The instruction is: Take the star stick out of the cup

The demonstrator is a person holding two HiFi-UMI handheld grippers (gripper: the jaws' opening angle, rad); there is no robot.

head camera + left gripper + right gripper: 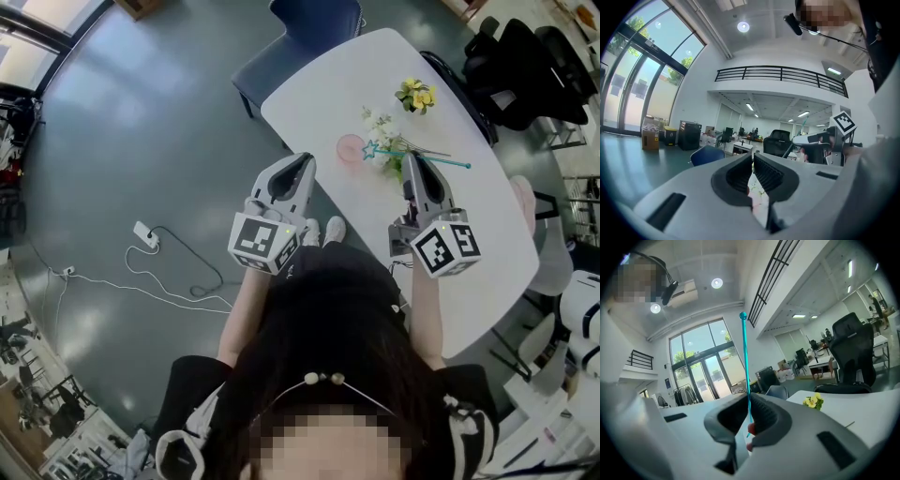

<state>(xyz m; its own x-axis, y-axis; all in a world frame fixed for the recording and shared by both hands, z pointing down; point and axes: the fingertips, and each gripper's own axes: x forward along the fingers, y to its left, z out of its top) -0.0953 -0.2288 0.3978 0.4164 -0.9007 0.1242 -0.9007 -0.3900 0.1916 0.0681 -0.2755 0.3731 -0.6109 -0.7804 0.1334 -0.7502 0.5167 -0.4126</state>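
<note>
Right claw [410, 159] clamps star stick [450, 163], covering its middle.

The person wore a black short-sleeved top [192, 401]. The left gripper [302, 162] and right gripper [411, 159] were grey, with black-and-white marker cubes [263, 246].

A glossy grey-green floor [141, 122] catches daylight. The white oval counter [319, 89] stands on it, with a blue chair [305, 33] at its far end and black office chairs [525, 66] beside it. A white power strip [145, 234] and its cable lie on the floor. Tall windows [633, 89] fill one wall. A railed balcony [780, 75] runs above, under round ceiling lights [743, 26].
</note>
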